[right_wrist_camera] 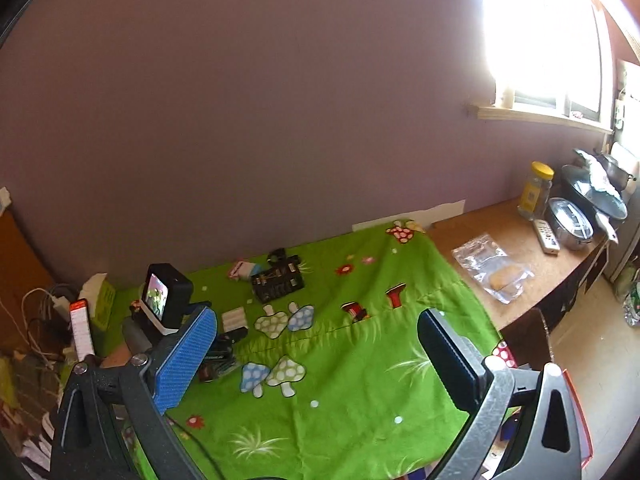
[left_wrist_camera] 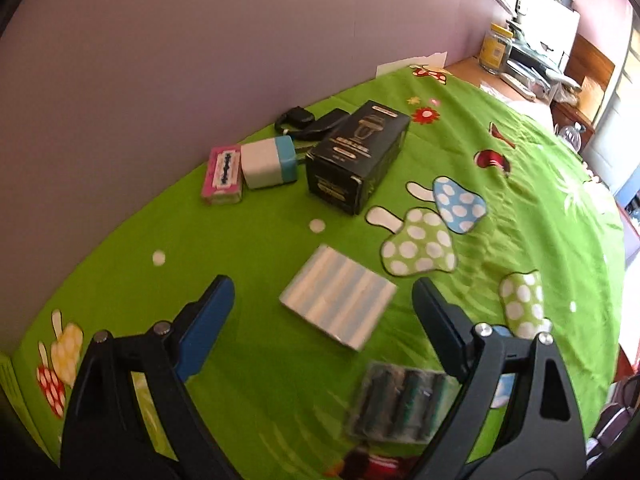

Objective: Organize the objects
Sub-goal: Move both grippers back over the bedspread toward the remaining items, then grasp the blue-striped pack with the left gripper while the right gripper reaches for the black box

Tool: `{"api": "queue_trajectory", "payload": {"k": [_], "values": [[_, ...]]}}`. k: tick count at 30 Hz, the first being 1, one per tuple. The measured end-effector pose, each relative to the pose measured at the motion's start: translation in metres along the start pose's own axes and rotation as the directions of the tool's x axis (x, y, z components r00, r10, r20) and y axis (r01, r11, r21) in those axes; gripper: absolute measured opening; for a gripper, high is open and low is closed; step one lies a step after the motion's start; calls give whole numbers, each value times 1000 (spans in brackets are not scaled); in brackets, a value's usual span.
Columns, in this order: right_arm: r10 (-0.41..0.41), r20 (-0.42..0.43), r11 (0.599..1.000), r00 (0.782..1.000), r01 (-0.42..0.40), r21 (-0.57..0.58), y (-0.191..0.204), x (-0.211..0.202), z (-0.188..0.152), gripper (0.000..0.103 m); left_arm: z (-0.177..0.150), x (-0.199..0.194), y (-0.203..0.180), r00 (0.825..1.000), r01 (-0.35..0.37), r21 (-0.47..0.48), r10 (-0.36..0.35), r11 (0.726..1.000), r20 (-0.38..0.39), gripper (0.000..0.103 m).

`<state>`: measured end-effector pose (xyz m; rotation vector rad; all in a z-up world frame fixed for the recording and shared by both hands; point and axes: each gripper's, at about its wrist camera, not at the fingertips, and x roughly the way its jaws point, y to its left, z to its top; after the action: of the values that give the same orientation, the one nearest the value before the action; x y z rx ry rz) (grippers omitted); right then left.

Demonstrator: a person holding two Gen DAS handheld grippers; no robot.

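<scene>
The left gripper, jaws wide and empty, hovers over the striped pack mid-table. Next: lower and close. The right gripper hangs open, empty.

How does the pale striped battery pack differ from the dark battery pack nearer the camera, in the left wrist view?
The pale striped battery pack shows white and light blue cells, while the dark battery pack shows black-green cells. The pale one lies farther from the camera, between the fingers of the open left hand-held gripper; the dark one lies closer, beside the right finger. Both lie flat on the green cloth.
</scene>
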<state>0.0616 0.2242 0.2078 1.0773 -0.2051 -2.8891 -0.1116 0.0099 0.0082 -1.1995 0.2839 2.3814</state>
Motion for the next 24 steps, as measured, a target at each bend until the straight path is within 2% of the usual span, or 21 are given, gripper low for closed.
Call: {"api": "queue_trajectory", "payload": {"k": [3,6,8,10,15,18,20,22,24], "values": [[13,-4,1000,1000,-13,11,2,3,0,102,2,11,4,999,29,25,-29,999,-14,91],[25,-9,1000,1000,-26,-15,12,8,0,102,2,15,6,999,51,48,-52,998,6,77],[11,-12,1000,1000,-11,12,12,14,2,102,5,14,7,998,59,53,-60,997,14,63],[17,-12,1000,1000,-17,12,14,15,4,102,6,13,8,998,62,57,-64,996,24,55],[-10,15,1000,1000,10,0,23,20,10,102,4,12,12,999,45,46,-46,998,19,54],[41,-1,999,999,-41,-33,30,20,8,102,2,10,14,1000,25,38,-26,999,7,54],[26,16,999,1000,-25,-32,26,19,8,102,-2,7,16,1000,15,25,-15,1000,0,54],[32,-4,999,999,-32,-3,21,22,8,102,-7,3,19,1000,10,14,-10,1000,1,54],[19,27,1000,999,-19,-13,23,20,8,102,-12,-1,22,1000,4,-1,-4,1000,2,54]]}}
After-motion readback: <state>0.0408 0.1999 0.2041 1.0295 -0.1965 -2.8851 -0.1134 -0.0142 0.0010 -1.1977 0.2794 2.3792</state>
